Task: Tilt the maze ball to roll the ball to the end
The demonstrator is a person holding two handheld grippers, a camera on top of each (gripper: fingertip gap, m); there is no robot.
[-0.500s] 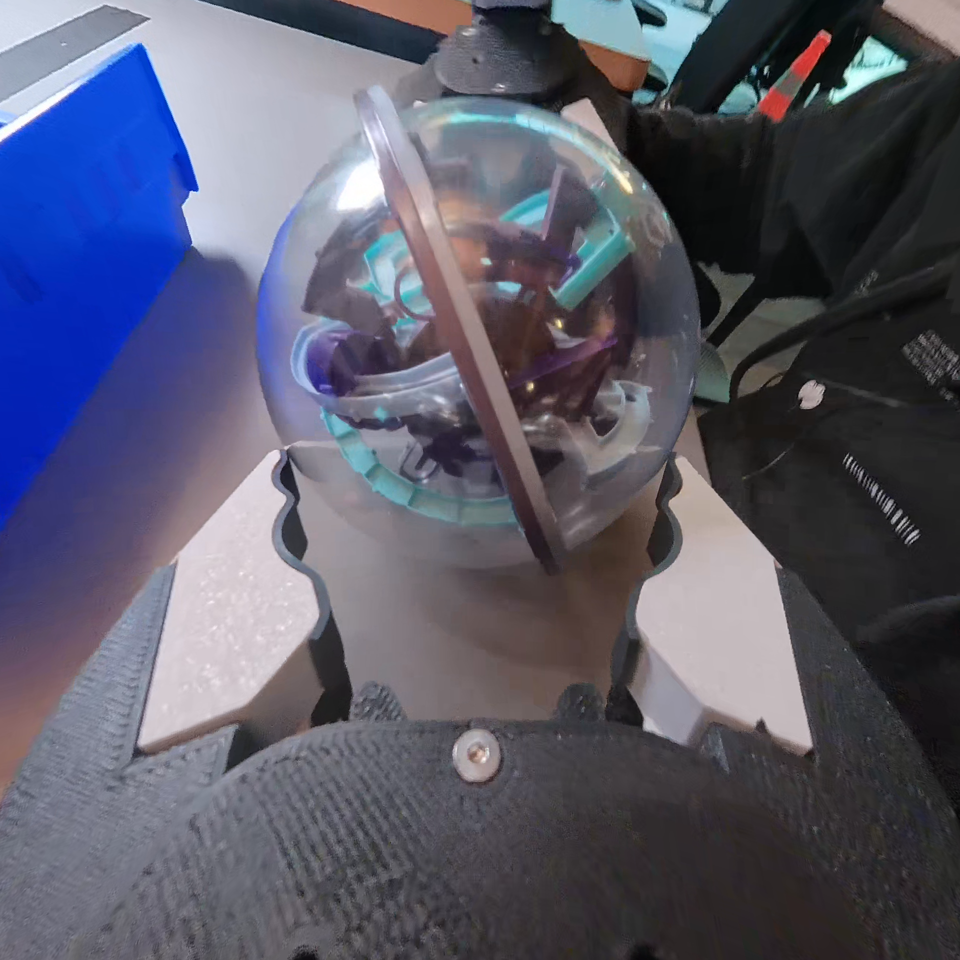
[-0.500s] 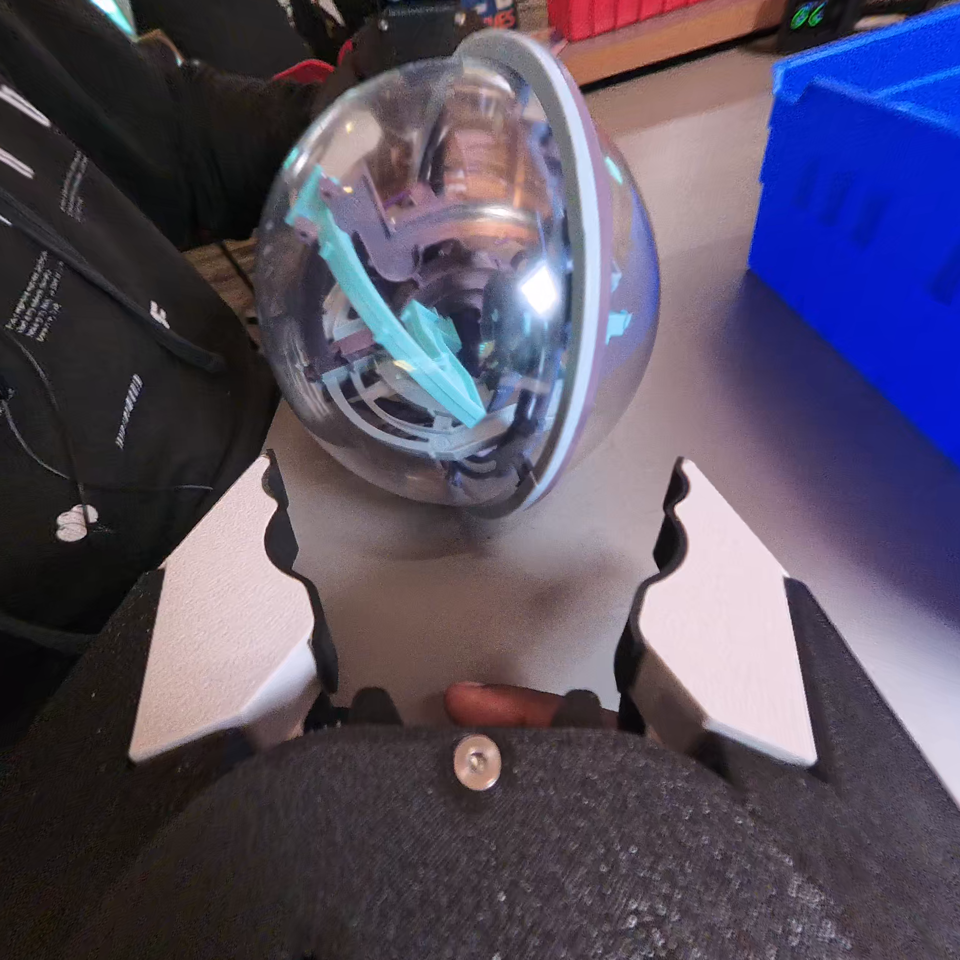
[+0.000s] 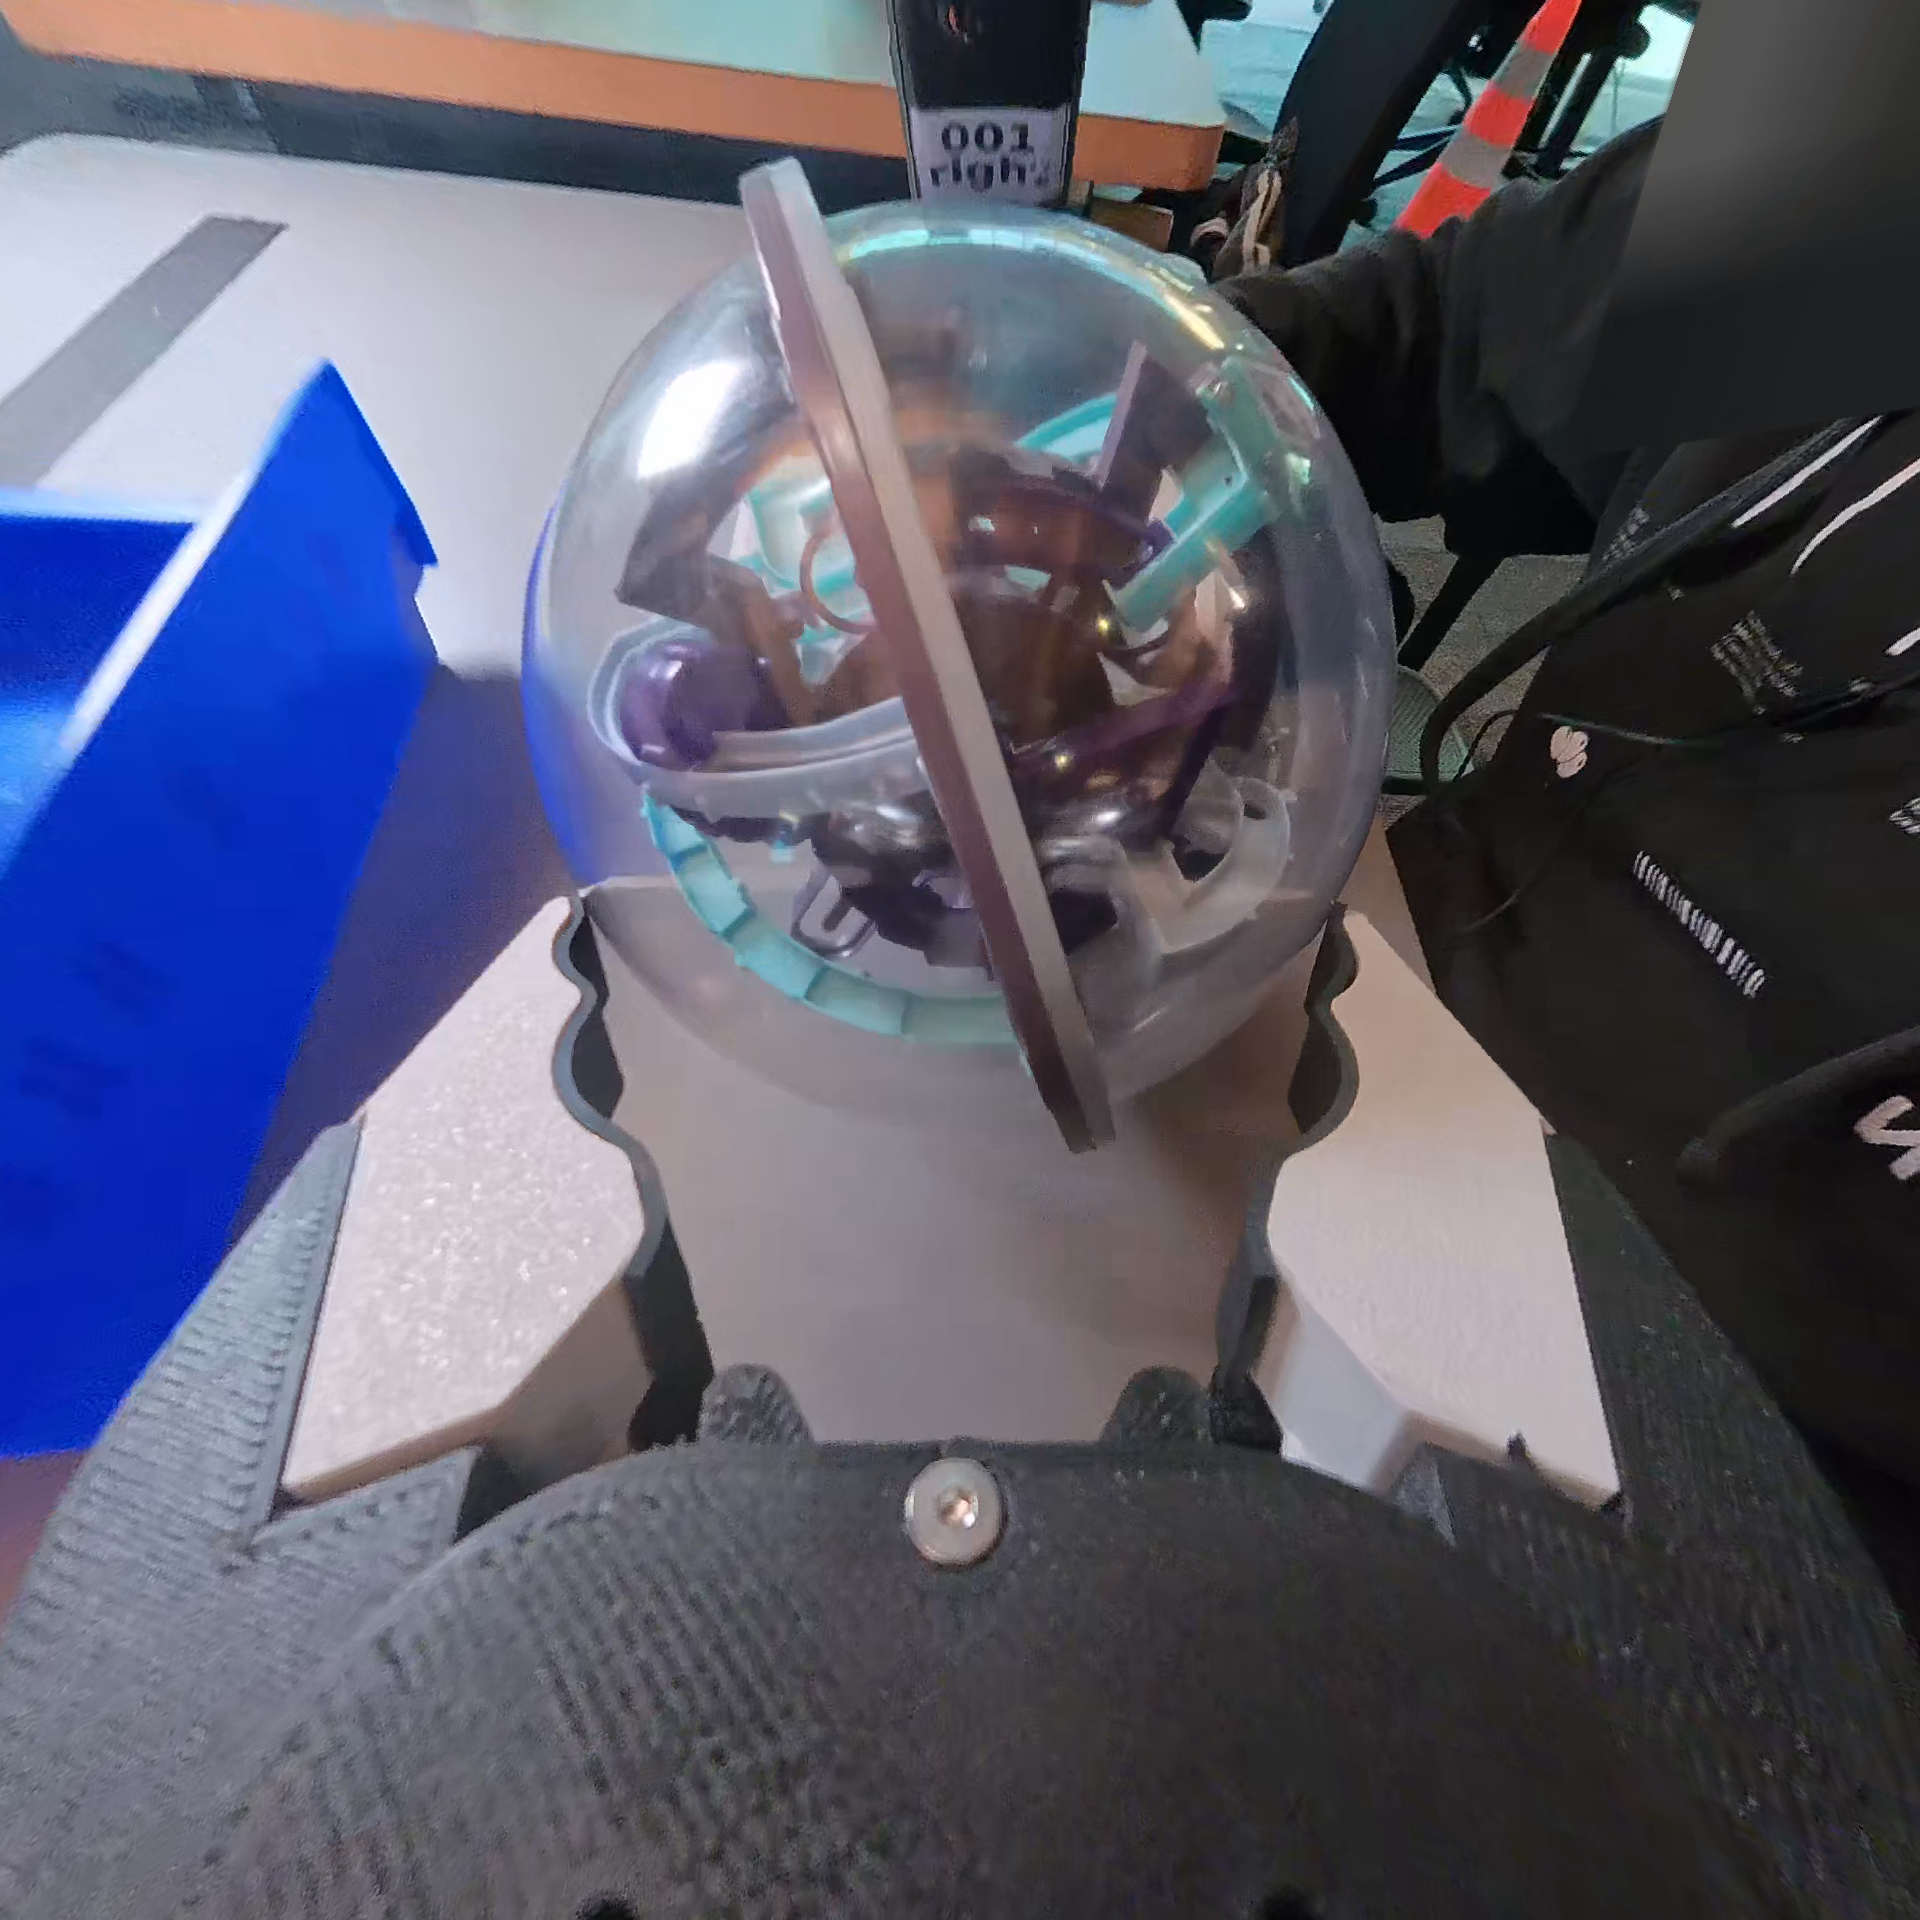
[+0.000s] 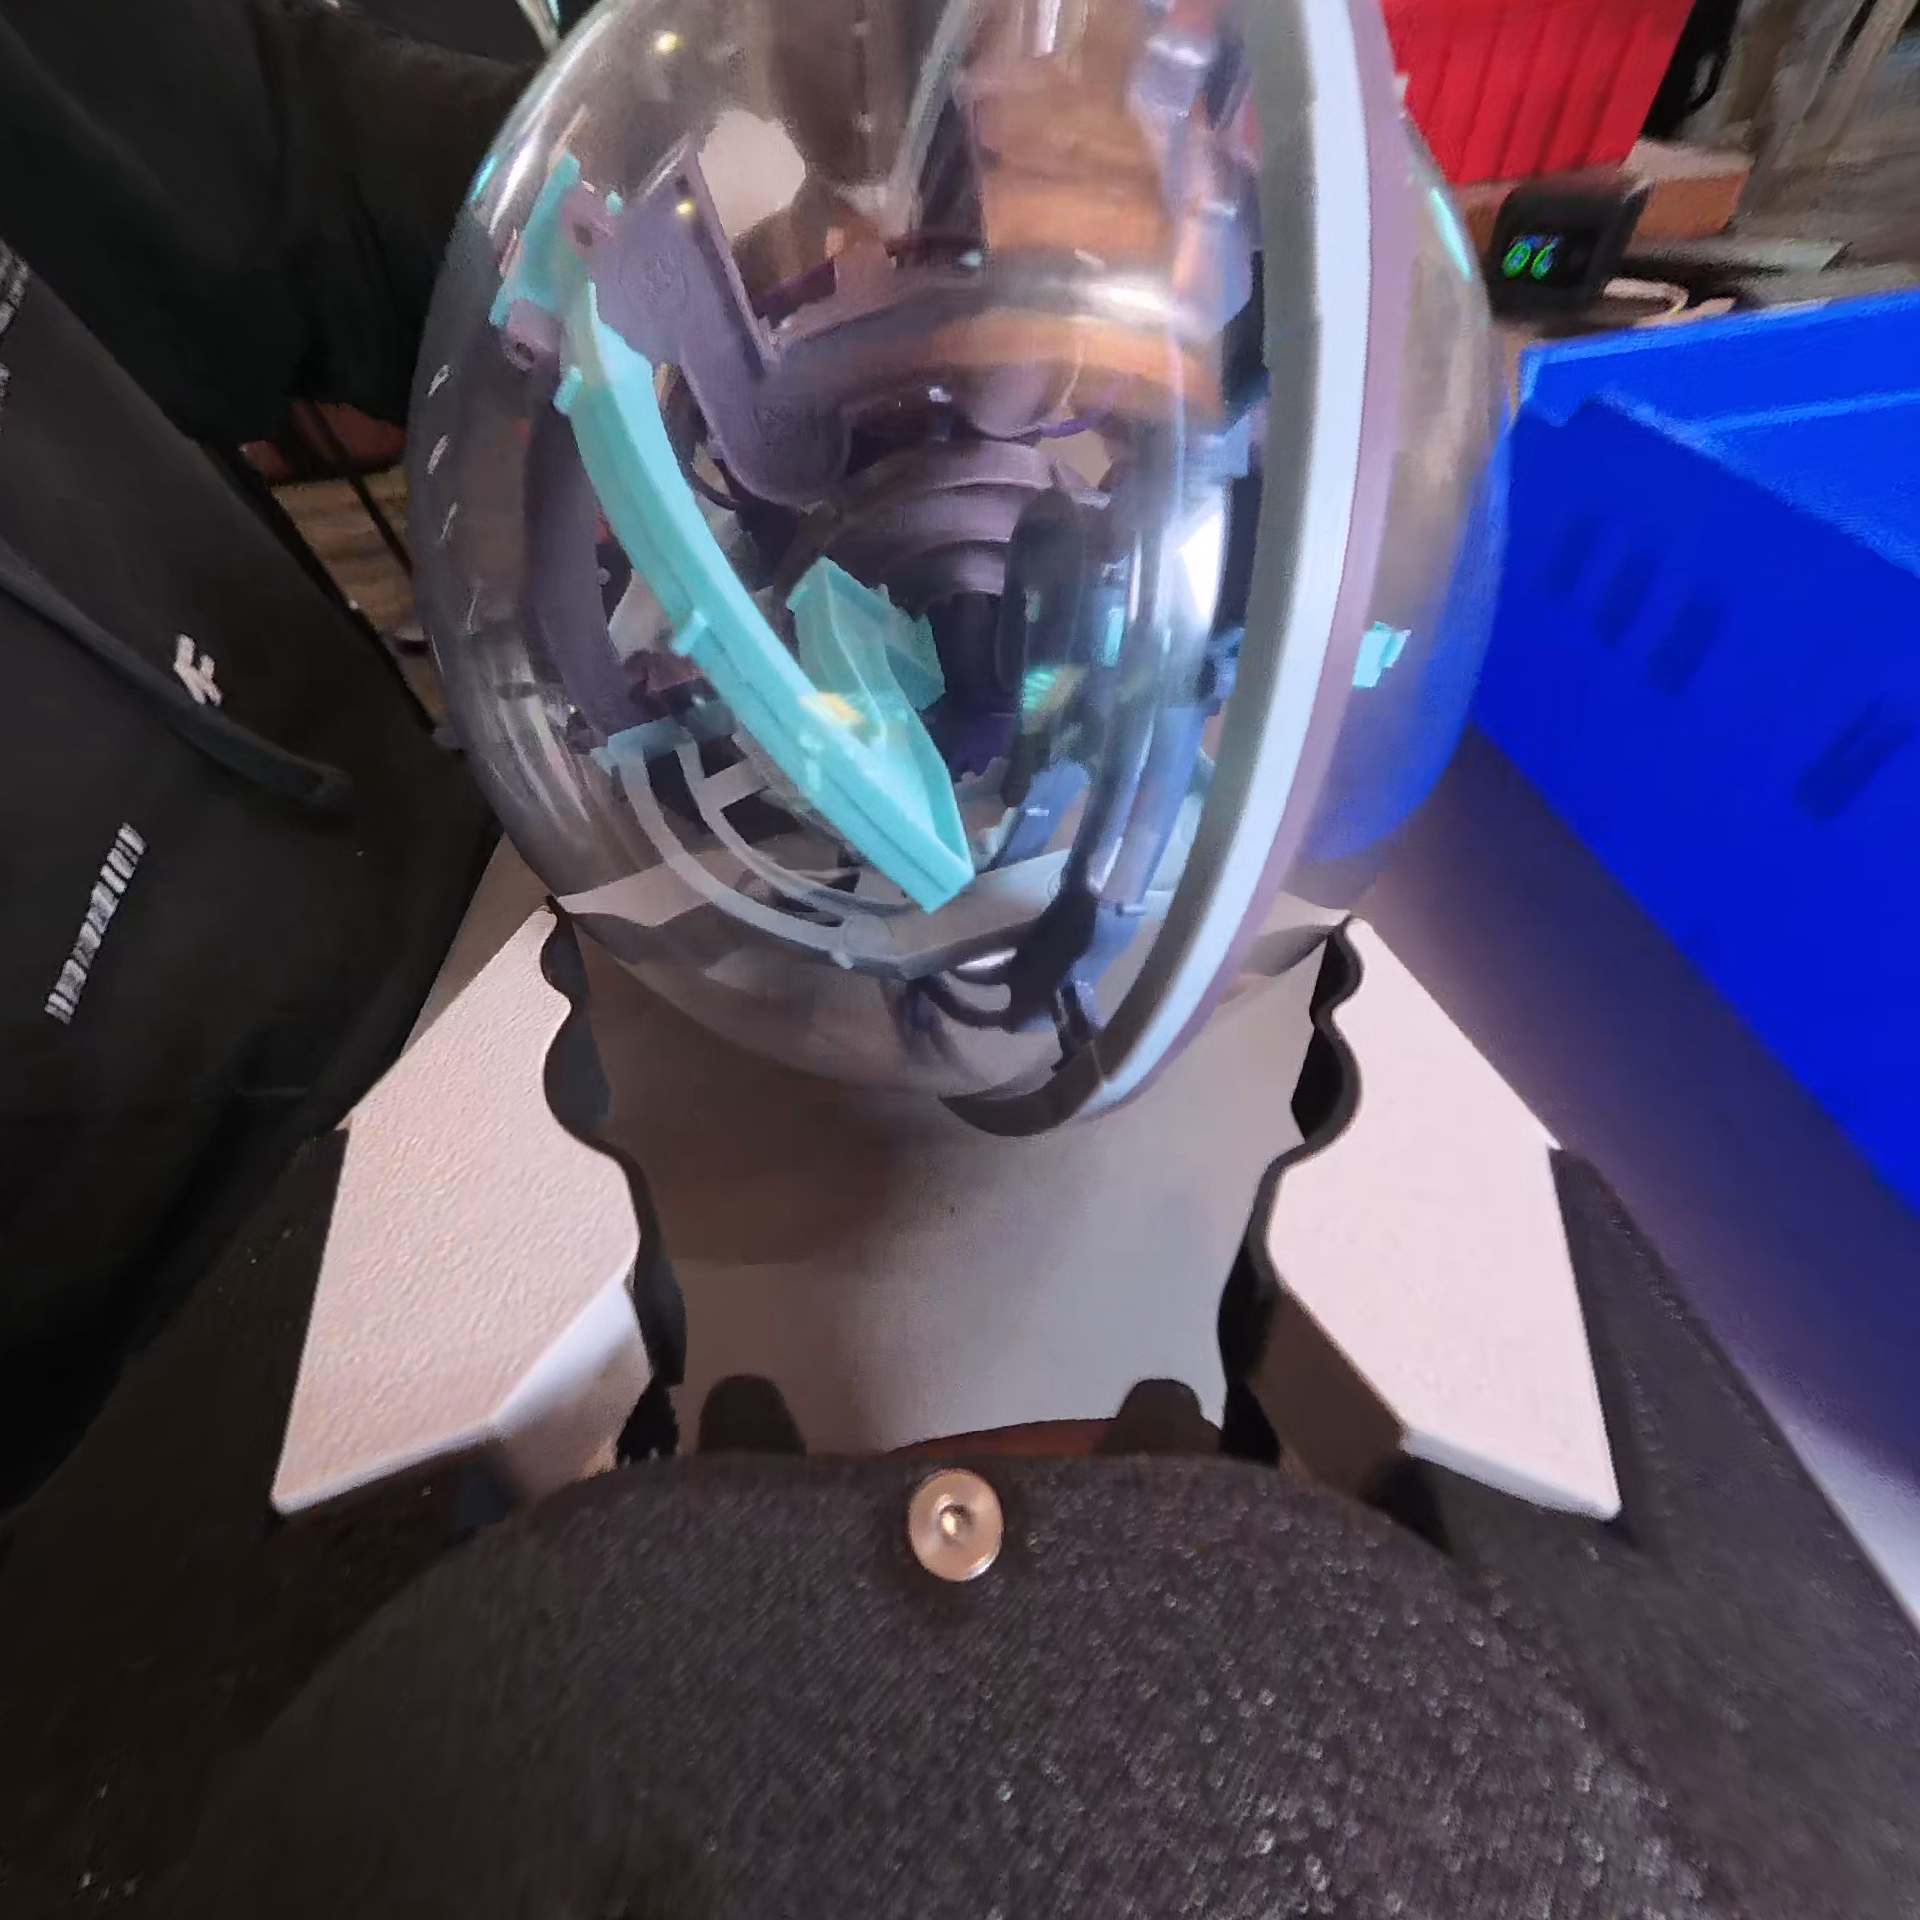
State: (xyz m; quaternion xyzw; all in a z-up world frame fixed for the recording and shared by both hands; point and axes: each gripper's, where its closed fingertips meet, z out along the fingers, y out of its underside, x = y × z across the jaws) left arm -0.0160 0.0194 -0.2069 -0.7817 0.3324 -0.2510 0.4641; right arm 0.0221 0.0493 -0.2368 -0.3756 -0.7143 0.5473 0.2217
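The maze ball (image 3: 966, 665) is a clear sphere with a grey ring around it and teal, purple and grey tracks inside. It is on the grey table (image 3: 935, 1268). I cannot make out the small ball within. My left gripper (image 3: 956, 925) is open, its fingertips (image 3: 520, 997) at the ball's lower sides. In the right wrist view the maze ball (image 4: 935, 540) fills the upper frame. My right gripper (image 4: 951, 930) is open, its tips at the ball's underside. The right gripper's black body (image 3: 987, 104) shows behind the ball.
A blue bin (image 3: 187, 831) stands beside the ball and shows in the right wrist view (image 4: 1714, 582) too. A person in black clothing (image 3: 1662, 727) sits at the table's other edge (image 4: 156, 727). An orange cone (image 3: 1496, 135) stands far behind.
My right gripper has moved up close to the ball, which now reaches its fingertips. In the left wrist view the ball keeps its place while the bin and background have shifted down.
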